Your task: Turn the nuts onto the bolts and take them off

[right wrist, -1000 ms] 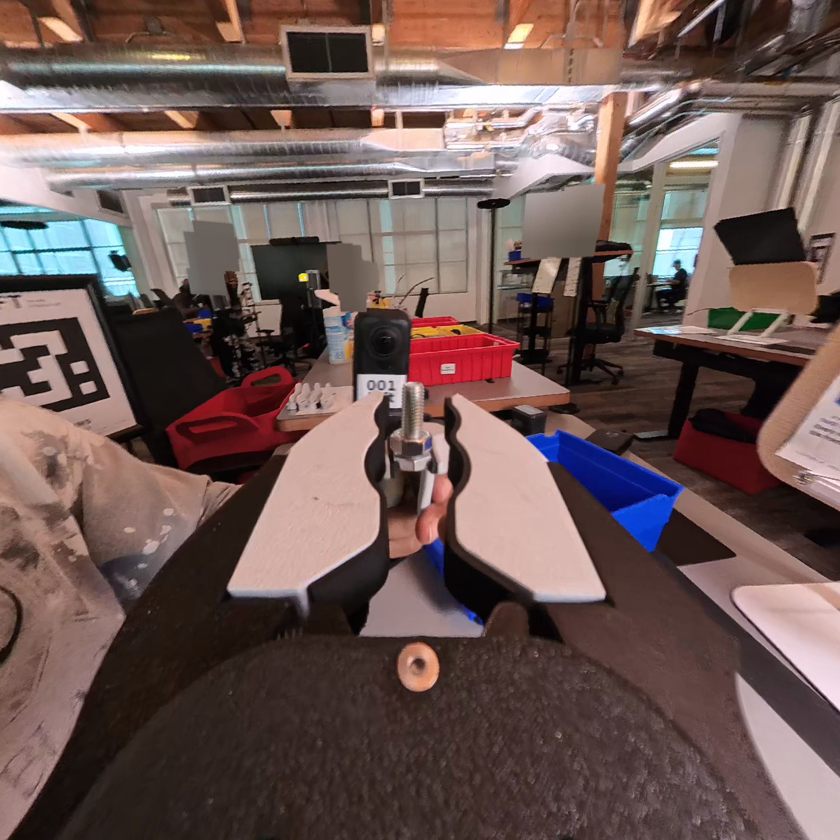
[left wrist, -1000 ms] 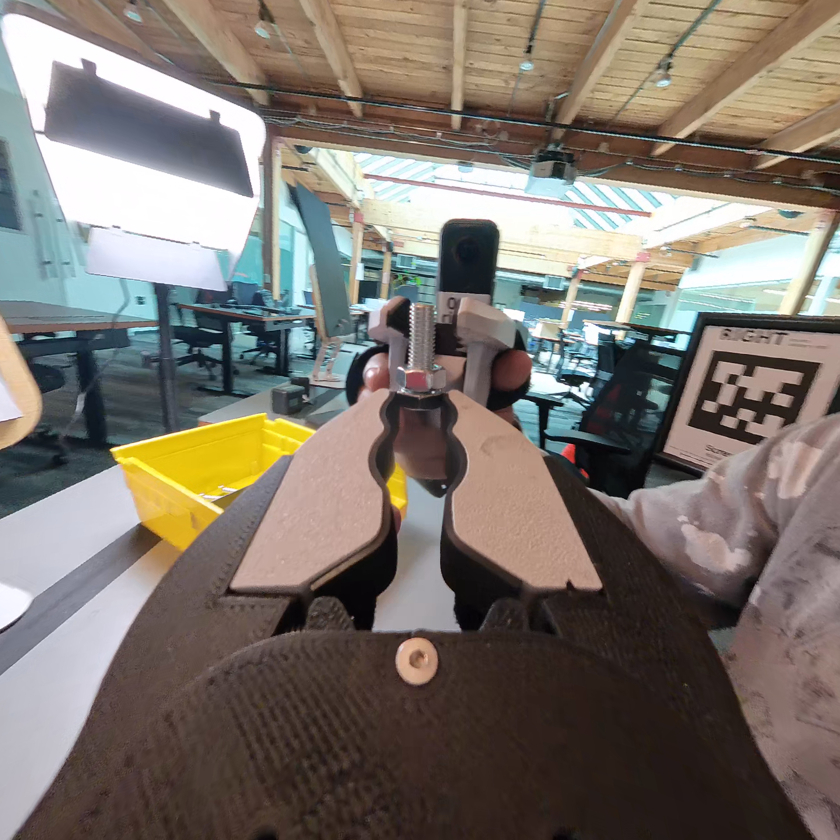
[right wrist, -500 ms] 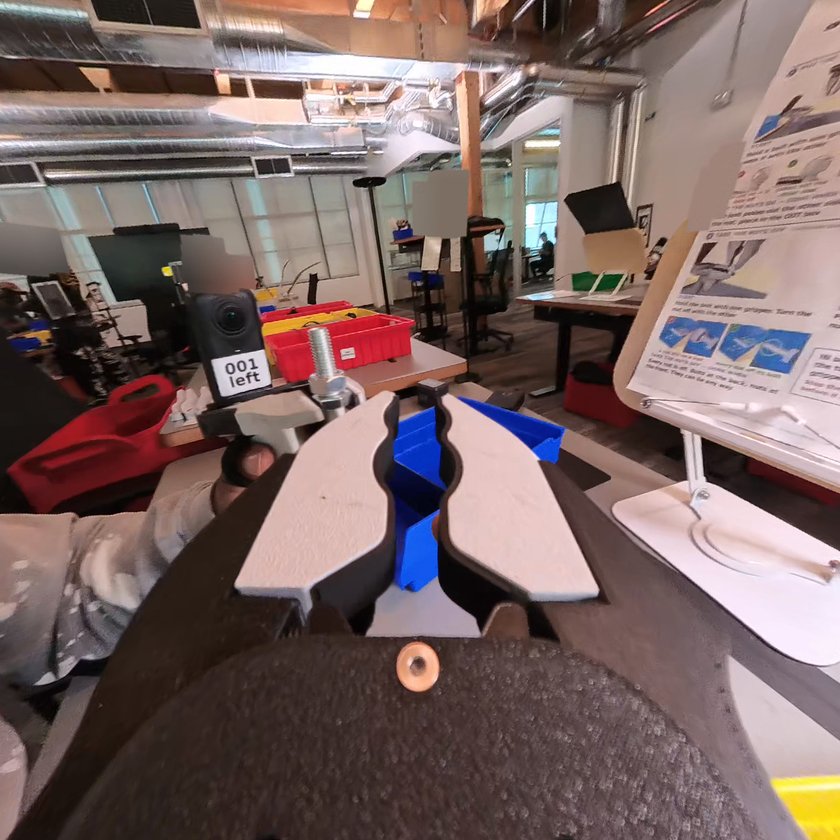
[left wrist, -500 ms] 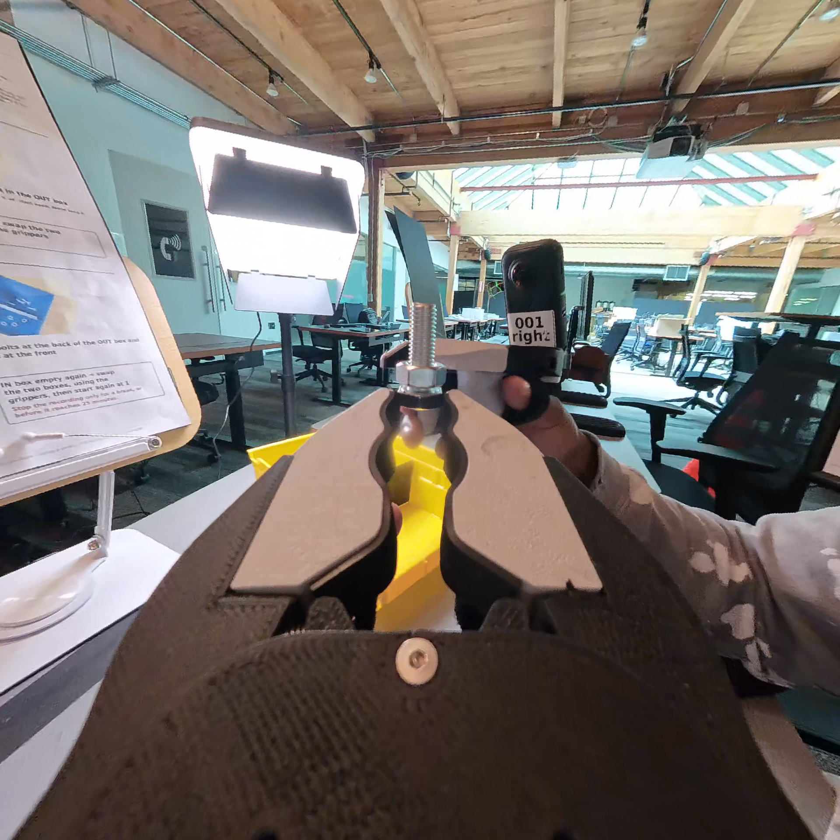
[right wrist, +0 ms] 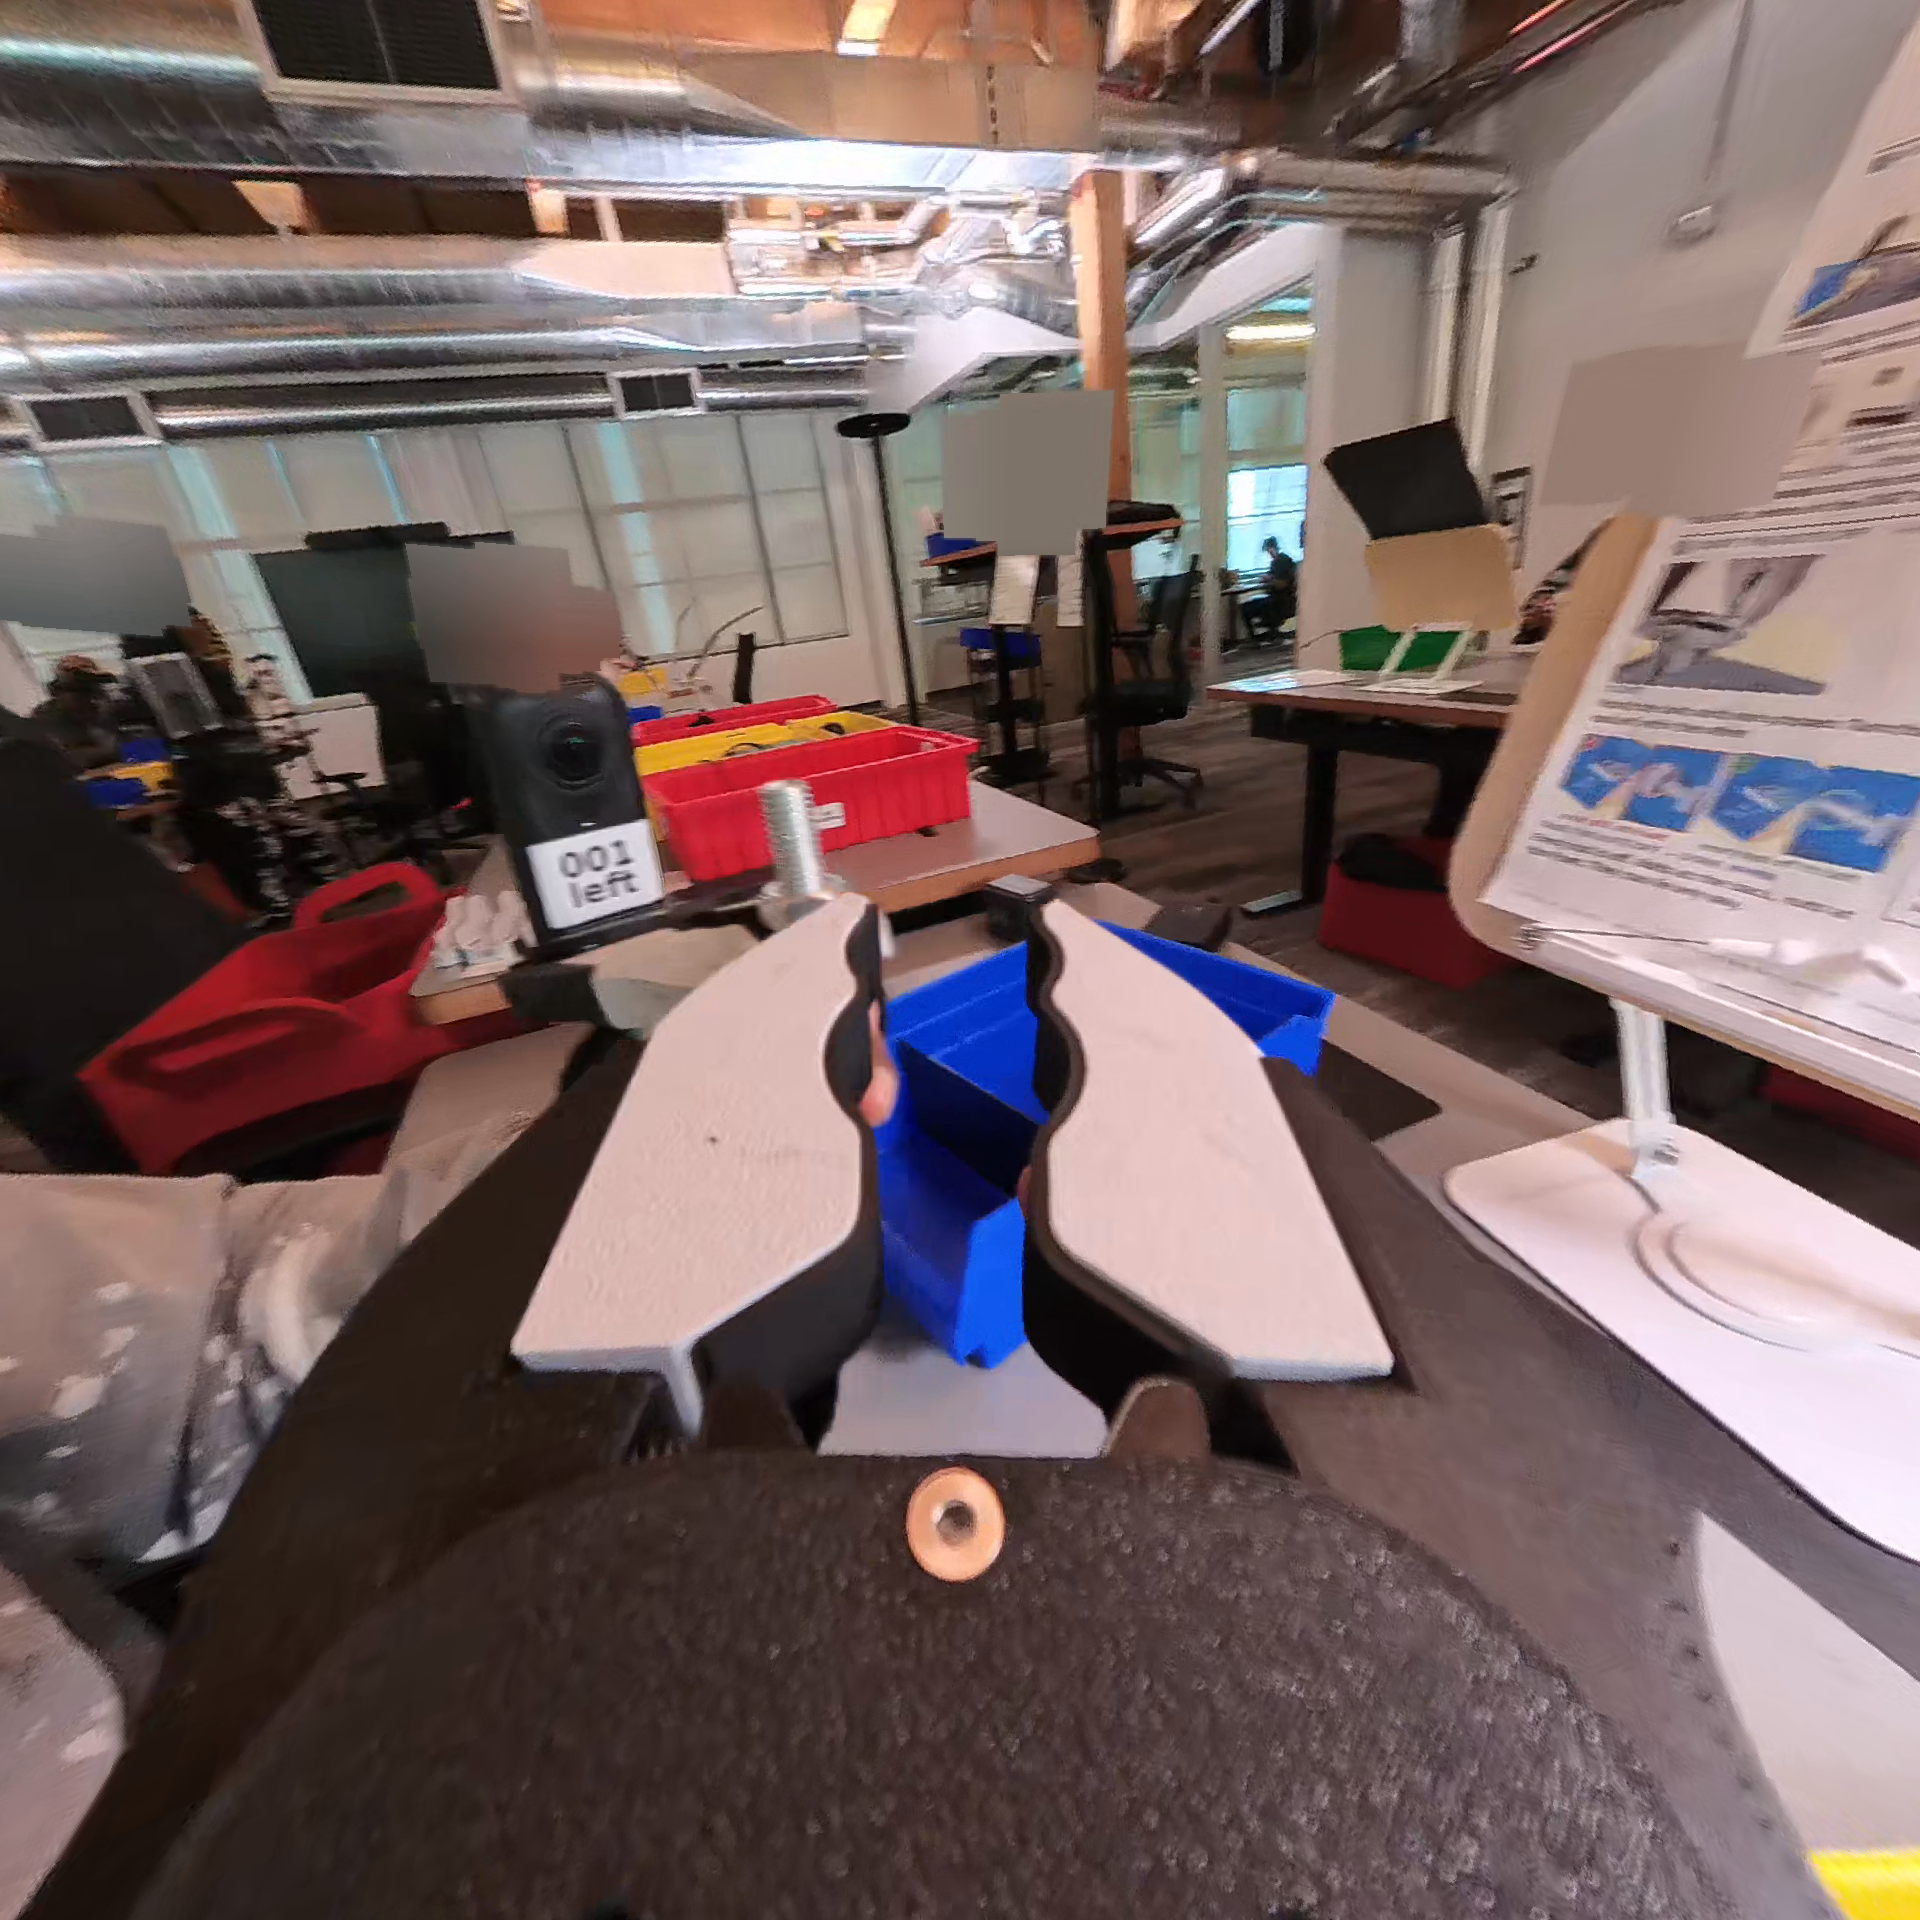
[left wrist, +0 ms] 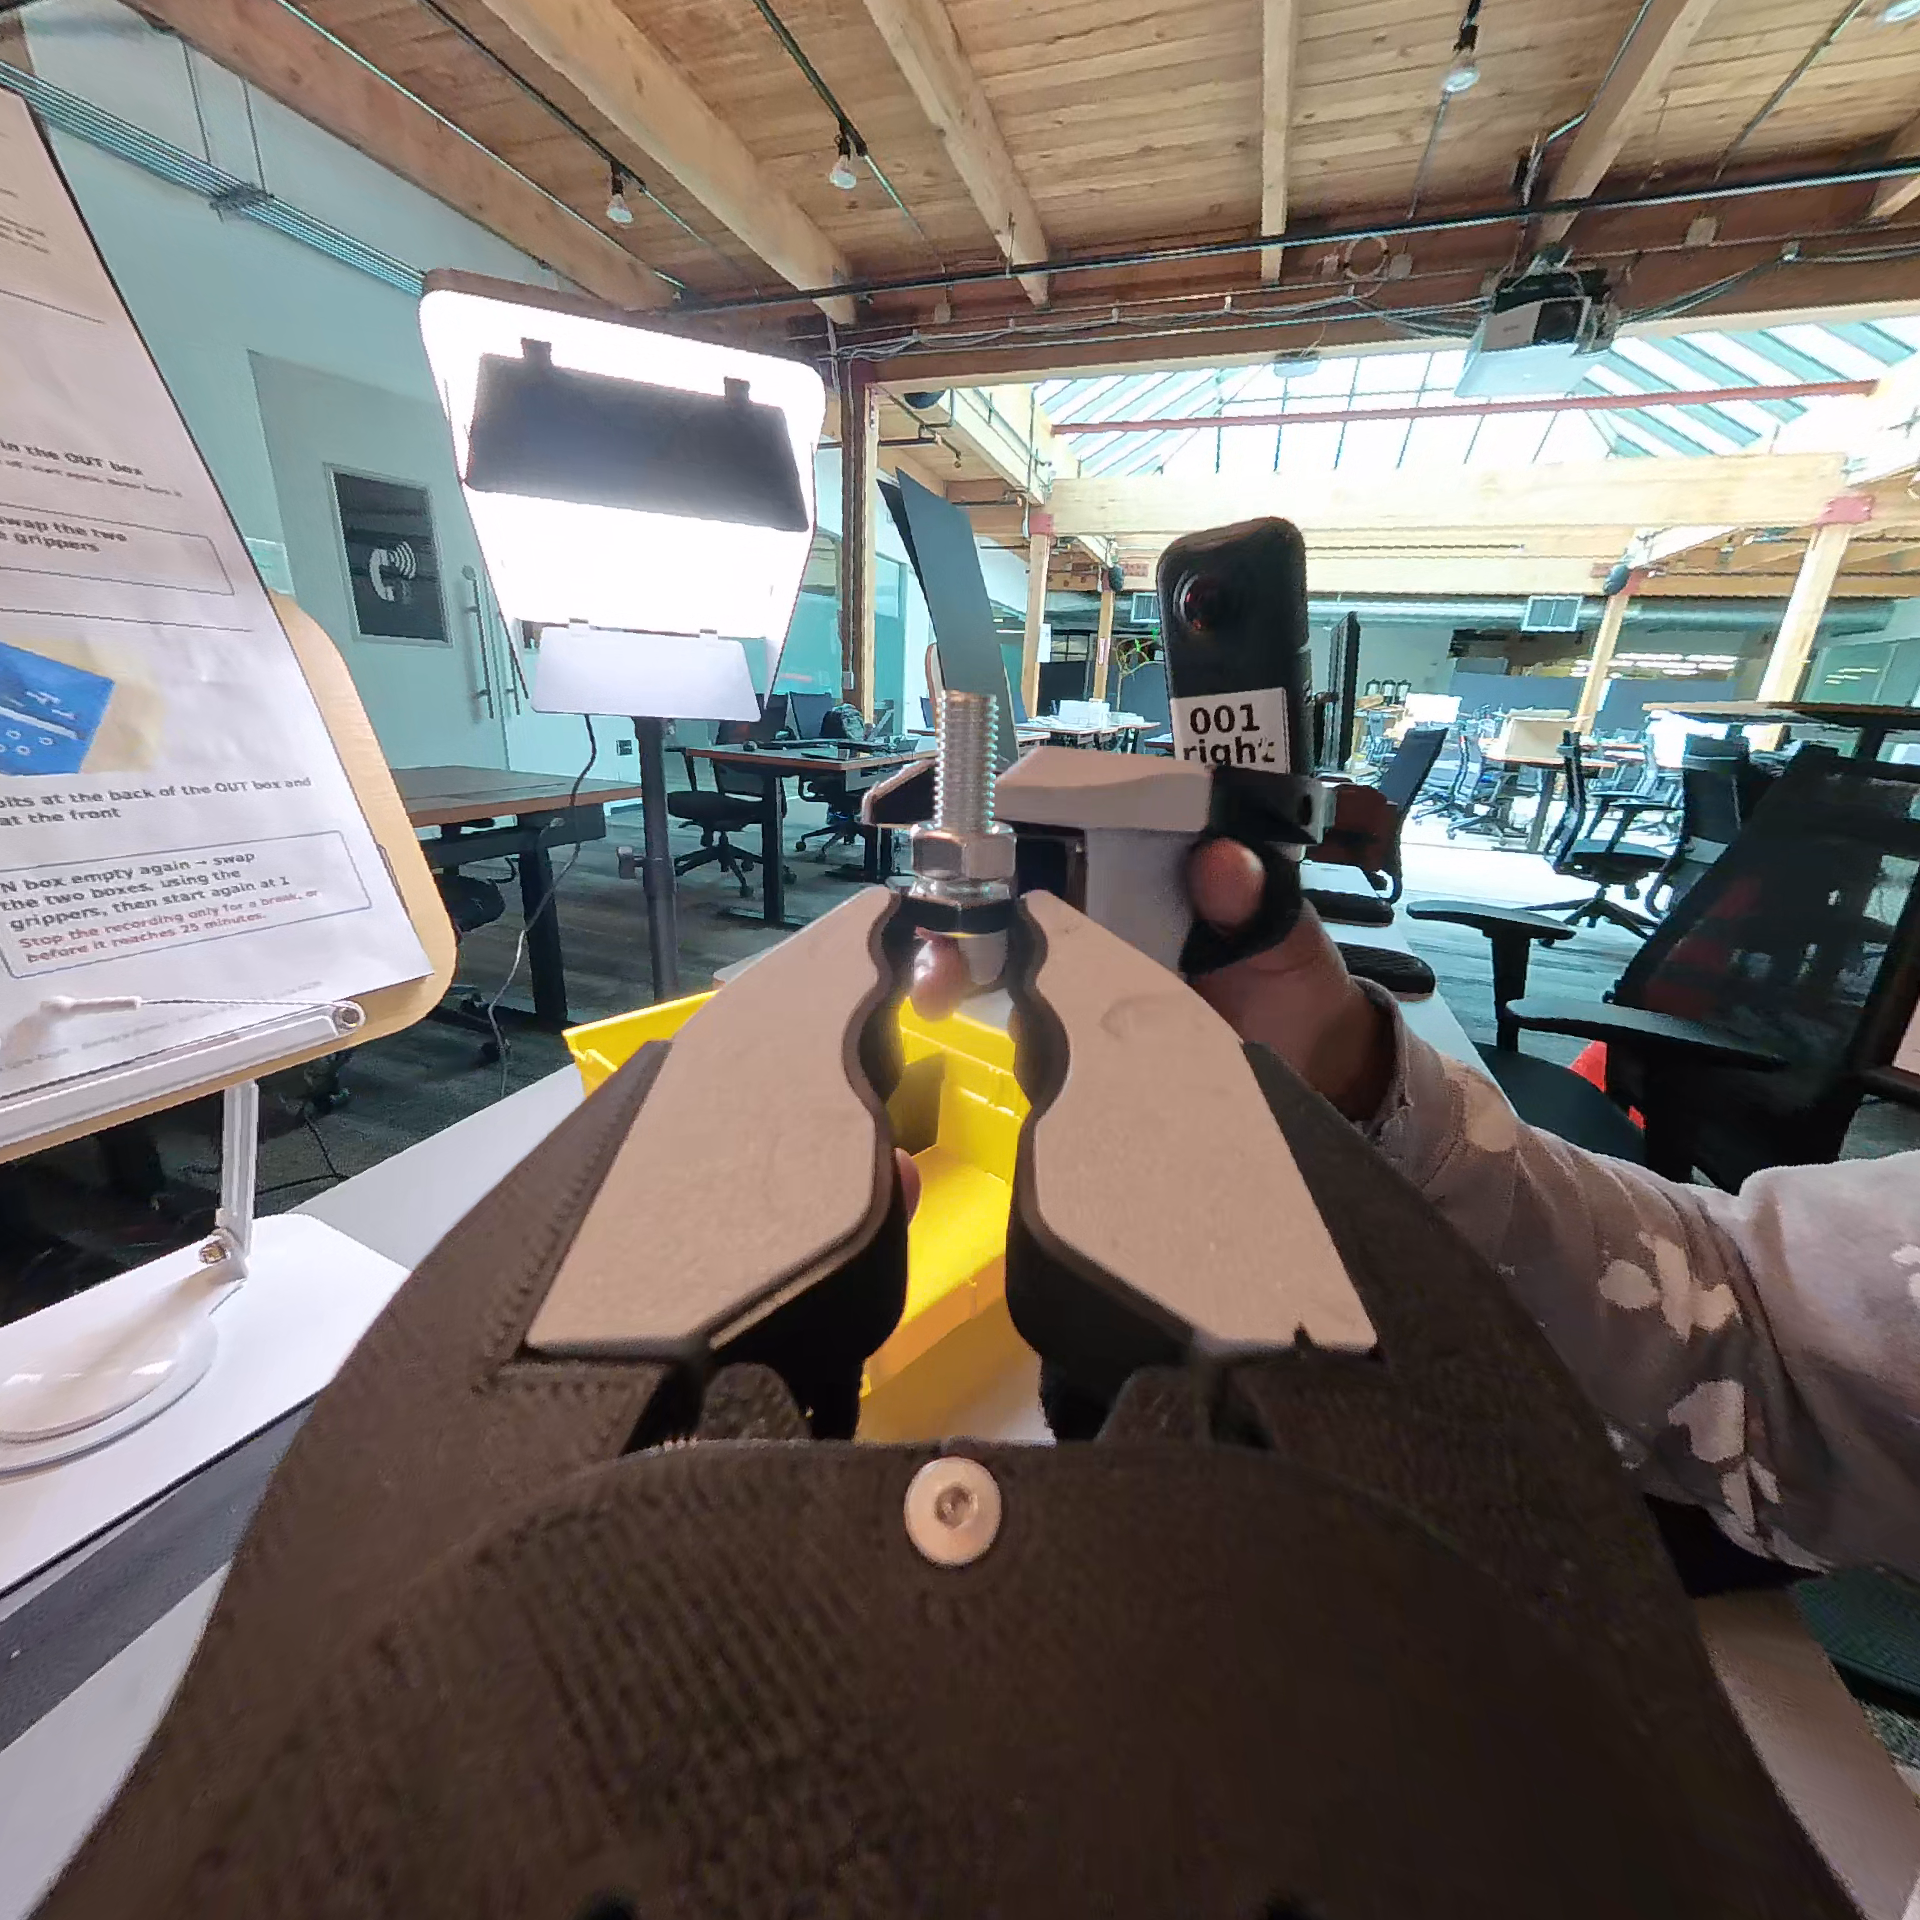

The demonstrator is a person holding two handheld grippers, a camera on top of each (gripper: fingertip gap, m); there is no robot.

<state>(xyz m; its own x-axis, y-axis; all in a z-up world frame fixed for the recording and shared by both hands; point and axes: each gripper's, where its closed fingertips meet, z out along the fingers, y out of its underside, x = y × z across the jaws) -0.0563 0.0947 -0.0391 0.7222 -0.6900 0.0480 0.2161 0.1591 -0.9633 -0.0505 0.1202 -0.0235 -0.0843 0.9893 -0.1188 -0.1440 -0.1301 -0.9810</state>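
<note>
Left jaws clamp the bolt (left wrist: 964, 774) under its nut (left wrist: 962, 860); right view shows empty, parted jaws.

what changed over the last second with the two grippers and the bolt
The right gripper let go of the nut and swung off to the side, its jaws now empty over the blue bin. The left gripper stays clamped on the upright bolt, nut still threaded on.
</note>
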